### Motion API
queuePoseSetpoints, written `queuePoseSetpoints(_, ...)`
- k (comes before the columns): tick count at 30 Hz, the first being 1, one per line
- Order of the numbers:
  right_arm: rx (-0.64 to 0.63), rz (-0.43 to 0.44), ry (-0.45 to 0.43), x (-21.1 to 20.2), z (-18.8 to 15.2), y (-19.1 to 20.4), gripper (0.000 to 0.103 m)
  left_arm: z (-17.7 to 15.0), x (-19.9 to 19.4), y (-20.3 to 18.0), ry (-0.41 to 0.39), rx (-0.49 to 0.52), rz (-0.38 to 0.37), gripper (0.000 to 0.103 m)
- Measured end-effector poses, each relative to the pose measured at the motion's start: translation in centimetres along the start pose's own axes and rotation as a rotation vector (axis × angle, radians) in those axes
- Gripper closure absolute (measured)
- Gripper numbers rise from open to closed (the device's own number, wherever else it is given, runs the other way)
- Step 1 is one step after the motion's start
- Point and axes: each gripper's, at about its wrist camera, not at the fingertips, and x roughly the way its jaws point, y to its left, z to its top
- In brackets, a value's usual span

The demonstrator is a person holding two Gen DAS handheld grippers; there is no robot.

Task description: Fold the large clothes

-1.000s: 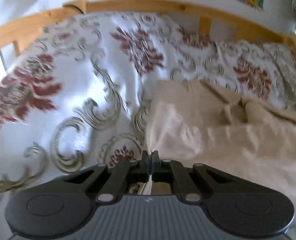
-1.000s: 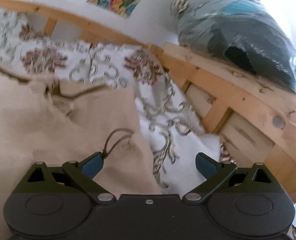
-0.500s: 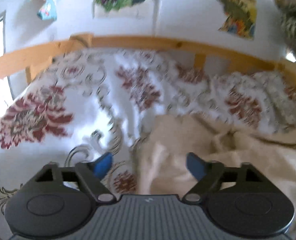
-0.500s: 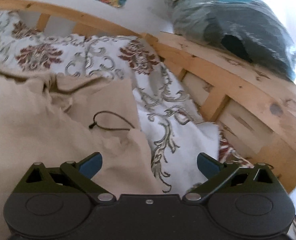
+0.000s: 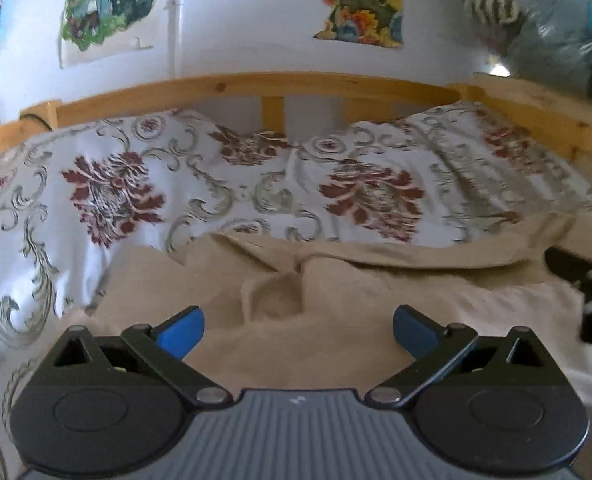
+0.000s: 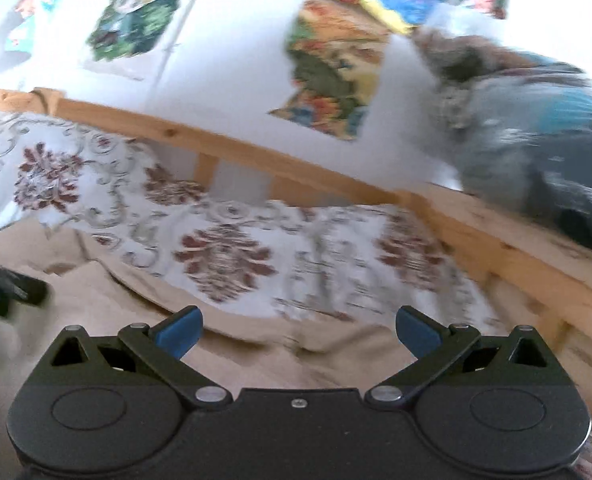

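Note:
A large beige garment (image 5: 335,288) lies spread and rumpled on the floral bedspread (image 5: 224,184). My left gripper (image 5: 297,330) is open and empty, its blue fingertips (image 5: 180,330) wide apart above the garment's middle. My right gripper (image 6: 297,330) is open and empty above the garment's far right edge (image 6: 256,344). The right gripper shows as a dark shape at the right edge of the left wrist view (image 5: 587,292). The left gripper shows at the left edge of the right wrist view (image 6: 0,284).
A wooden bed rail (image 5: 256,88) runs along the far side and bends round to the right (image 6: 515,256). A bundle of bagged clothes (image 6: 535,128) sits on the rail at the right. Posters (image 5: 104,4) hang on the white wall.
My left gripper opened and let go of the beige garment, then rose and swung right over it. My right gripper stayed open and turned left, towards the wall.

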Motion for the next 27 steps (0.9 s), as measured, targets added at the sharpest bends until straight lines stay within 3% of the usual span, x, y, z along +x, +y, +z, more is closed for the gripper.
queuePoseSetpoints(6, -0.051, 0.023, 0.239, 7.1, -2.8, 2.5, 0.001, -1.7, 4.0, 0.8, 0.144, -0.079, -0.031, 0.0)
queuePoseSetpoints(9, -0.006, 0.021, 0.266, 7.9, -4.4, 2.8, 0.001, -3.1, 4.0, 0.9, 0.108, -0.077, -0.028, 0.0)
queuePoseSetpoints(13, 0.003, 0.02, 0.272, 8.0, -4.2, 2.8, 0.001, -2.8, 4.0, 1.1, 0.117, -0.08, -0.031, 0.0)
queuePoseSetpoints(15, 0.026, 0.052, 0.275, 6.9, -3.6, 2.1, 0.001, -2.4, 3.3, 1.4, 0.122, -0.078, -0.041, 0.001)
queuePoseSetpoints(18, 0.052, 0.05, 0.187, 2.4, -2.5, 0.7, 0.001, -1.6, 0.8, 2.1, 0.107, -0.11, 0.014, 0.001)
queuePoseSetpoints(20, 0.033, 0.055, 0.17, -0.4, -2.0, -0.1, 0.001, -1.8, -1.6, 2.5, 0.076, -0.147, 0.01, 0.001)
queuePoseSetpoints(24, 0.044, -0.042, 0.174, -5.2, -2.4, -1.4, 0.001, -3.6, -4.8, 2.4, 0.069, -0.181, -0.027, 0.001)
queuePoseSetpoints(27, 0.116, -0.081, 0.213, -6.0, -3.8, -2.1, 0.001, -5.4, -4.4, 1.3, 0.111, -0.092, 0.025, 0.001)
